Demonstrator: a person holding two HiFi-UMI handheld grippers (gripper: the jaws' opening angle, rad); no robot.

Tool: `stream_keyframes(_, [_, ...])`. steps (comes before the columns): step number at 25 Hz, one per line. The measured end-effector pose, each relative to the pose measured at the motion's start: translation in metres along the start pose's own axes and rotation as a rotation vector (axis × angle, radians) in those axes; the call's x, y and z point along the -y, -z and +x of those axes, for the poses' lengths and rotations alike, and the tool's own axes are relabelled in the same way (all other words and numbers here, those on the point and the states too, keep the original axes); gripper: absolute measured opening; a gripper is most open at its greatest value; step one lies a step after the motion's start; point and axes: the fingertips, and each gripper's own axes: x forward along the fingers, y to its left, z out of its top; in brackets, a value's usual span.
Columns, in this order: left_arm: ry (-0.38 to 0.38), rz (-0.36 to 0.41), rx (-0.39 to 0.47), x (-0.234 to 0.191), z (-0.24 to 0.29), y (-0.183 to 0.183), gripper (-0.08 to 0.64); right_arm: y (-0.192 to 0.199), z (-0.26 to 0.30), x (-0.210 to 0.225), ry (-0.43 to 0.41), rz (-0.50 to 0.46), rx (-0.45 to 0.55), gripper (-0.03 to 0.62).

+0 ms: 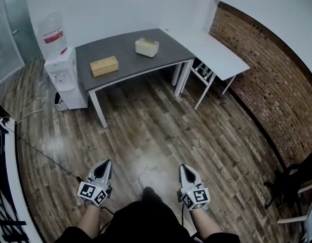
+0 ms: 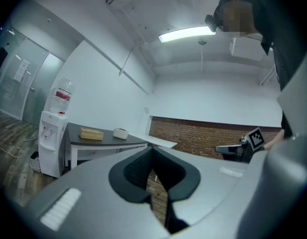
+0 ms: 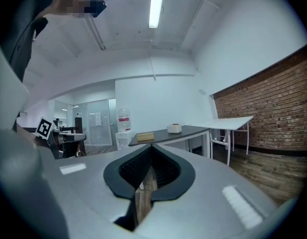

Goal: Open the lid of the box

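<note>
Two boxes sit on the dark grey table [image 1: 129, 54] far ahead: a tan wooden box [image 1: 104, 66] at its left and a cream box [image 1: 147, 47] with a small knob on its lid at the back right. Both lids are down. The same tan box [image 2: 91, 133] and cream box [image 2: 120, 133] show small in the left gripper view, and the tan box [image 3: 145, 137] and cream box [image 3: 174, 128] in the right gripper view. My left gripper [image 1: 104, 169] and right gripper [image 1: 187, 172] are held low over the wooden floor, both shut and holding nothing, far from the table.
A white water dispenser [image 1: 63, 75] stands against the table's left end. A white desk [image 1: 217, 52] adjoins the table on the right, along a brick wall [image 1: 270, 85]. A cable [image 1: 39, 153] trails over the floor at the left. A dark chair [image 1: 293, 184] is at the right edge.
</note>
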Motion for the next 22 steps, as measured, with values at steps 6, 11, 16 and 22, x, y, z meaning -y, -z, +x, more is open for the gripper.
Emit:
stream_keyframes(6, [-0.088, 0.001, 0.018, -0.035, 0.032, -0.012, 0.0, -0.018, 0.073, 0.01, -0.09, -0.018, -0.013, 0.003])
stream_keyframes(11, [-0.159, 0.004, 0.041, -0.061, 0.057, -0.025, 0.0, -0.034, 0.13, 0.016, -0.176, -0.028, -0.006, 0.003])
stream_keyframes(16, [-0.232, 0.011, 0.061, -0.089, 0.076, -0.035, 0.0, -0.042, 0.18, 0.025, -0.237, -0.033, -0.008, 0.003])
stream_keyframes(22, [-0.317, 0.031, 0.075, -0.114, 0.094, -0.044, 0.0, -0.052, 0.23, 0.032, -0.307, -0.033, -0.018, 0.003])
